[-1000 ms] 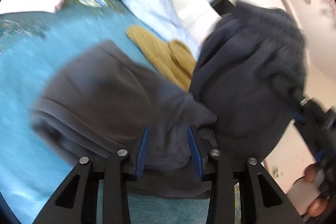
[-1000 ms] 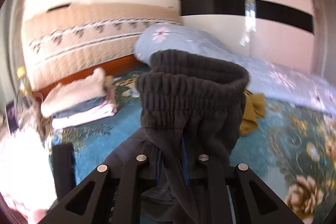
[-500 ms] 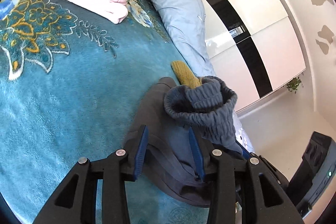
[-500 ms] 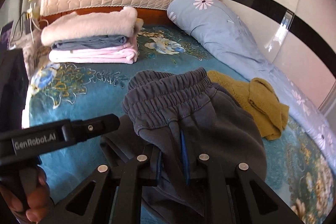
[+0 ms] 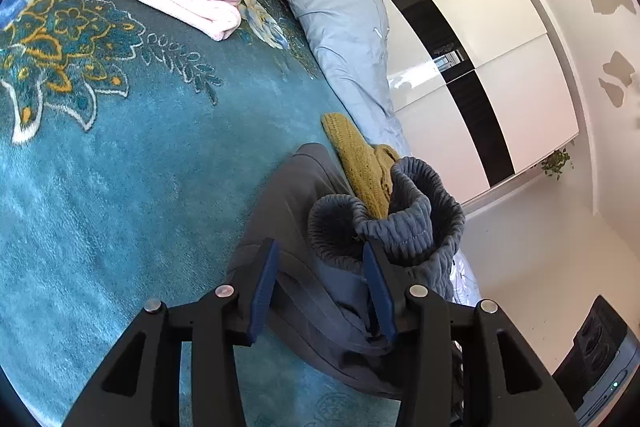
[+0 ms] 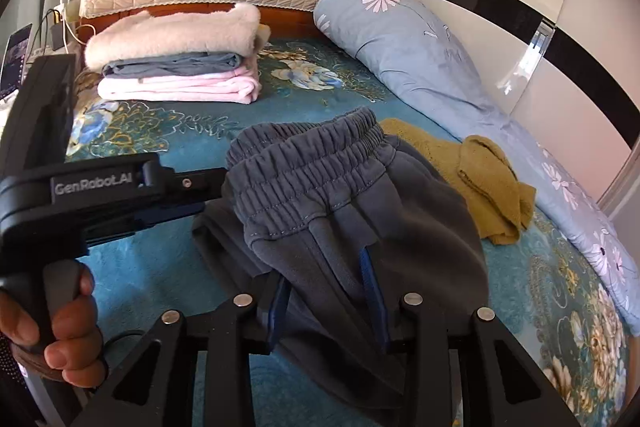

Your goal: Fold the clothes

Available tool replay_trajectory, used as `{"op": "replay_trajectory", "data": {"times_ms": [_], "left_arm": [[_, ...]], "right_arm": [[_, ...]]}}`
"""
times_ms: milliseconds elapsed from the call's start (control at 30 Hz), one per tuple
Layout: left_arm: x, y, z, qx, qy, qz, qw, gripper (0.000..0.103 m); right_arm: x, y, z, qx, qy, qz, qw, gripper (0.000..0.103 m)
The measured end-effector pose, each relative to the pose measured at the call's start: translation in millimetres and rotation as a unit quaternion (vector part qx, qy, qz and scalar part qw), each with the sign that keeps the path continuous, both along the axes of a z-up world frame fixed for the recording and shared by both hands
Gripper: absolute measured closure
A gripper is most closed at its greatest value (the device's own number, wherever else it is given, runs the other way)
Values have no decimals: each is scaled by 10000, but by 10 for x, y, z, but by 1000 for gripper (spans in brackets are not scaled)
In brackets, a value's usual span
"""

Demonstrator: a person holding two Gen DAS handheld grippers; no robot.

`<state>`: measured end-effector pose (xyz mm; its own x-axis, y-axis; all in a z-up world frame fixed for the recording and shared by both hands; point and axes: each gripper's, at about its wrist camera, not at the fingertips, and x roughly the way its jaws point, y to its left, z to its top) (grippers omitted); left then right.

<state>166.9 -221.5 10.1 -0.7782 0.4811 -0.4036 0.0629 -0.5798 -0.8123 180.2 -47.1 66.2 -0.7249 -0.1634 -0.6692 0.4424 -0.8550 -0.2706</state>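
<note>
Dark grey sweatpants (image 6: 360, 195) with an elastic waistband lie folded over on the teal bedspread (image 5: 120, 187); they also show in the left wrist view (image 5: 304, 227). My left gripper (image 5: 320, 283) is open, its blue pads on either side of the cloth below the raised waistband (image 5: 408, 227). My right gripper (image 6: 326, 291) is open, with cloth draped over and between its fingers. The left gripper also shows from the side in the right wrist view (image 6: 188, 195), at the pants' left edge.
A mustard knit garment (image 6: 480, 179) lies beside the pants to the right. A folded stack of clothes (image 6: 180, 63) sits near the headboard. A long light-blue pillow (image 6: 420, 51) runs along the wardrobe side.
The pants, held up in the air a second ago, have come down onto the bed. My right gripper's jaws have opened from their tight grip on the cloth.
</note>
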Motion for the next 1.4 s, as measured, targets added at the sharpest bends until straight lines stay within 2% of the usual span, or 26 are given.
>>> {"op": "replay_trajectory", "data": {"times_ms": [100,167,200,367,500,600,700,800,933,1000,1100,1133,1267,1367,1400], "left_arm": [[10,0,3,76,53,-38,9999,58],[11,13,9,59,65,-59,9999,58],[11,20,10,47,59,-68,9999,58],[20,49,15,21,44,-124,9999,58],[74,47,42,102,126,-200,9997,58],[92,51,152,79,336,-262,9991,55],[20,134,403,-380,545,-372,9971,47],[-237,298,619,-1012,591,-769,9901,41],[-674,432,592,-1052,106,-1174,9874,41],[-791,540,553,-846,-20,-1471,9855,41],[-708,731,601,-1045,80,-1671,9804,41],[-662,762,606,-1066,65,-1699,9797,42],[-490,860,616,-1425,-15,-1756,9741,79],[-436,913,534,-1939,-260,-1673,9663,81],[-438,893,471,-1941,-341,-1624,9668,81]], "right_arm": [[46,101,39,-224,-127,28,9997,62],[93,160,68,-347,-156,132,9992,50],[130,198,103,-460,-145,210,9986,48],[115,396,268,-781,83,181,9967,48],[-182,762,257,-1140,-86,-285,9930,48],[-377,1042,126,-1371,-225,-712,9877,47],[-532,1285,-24,-1803,-414,-1005,9776,47],[-656,1363,-139,-2099,-696,-1089,9691,47],[-651,1431,-122,-2211,-596,-1000,9683,47],[-646,1496,-113,-2268,-571,-1030,9668,47],[-676,1644,-105,-2496,-630,-1217,9586,47],[-689,1697,-100,-2598,-657,-1283,9548,47],[-699,1763,-90,-2893,-789,-1251,9457,47],[-697,1779,-87,-3076,-894,-1168,9401,47],[-697,1755,-99,-3057,-940,-1121,9408,47]]}}
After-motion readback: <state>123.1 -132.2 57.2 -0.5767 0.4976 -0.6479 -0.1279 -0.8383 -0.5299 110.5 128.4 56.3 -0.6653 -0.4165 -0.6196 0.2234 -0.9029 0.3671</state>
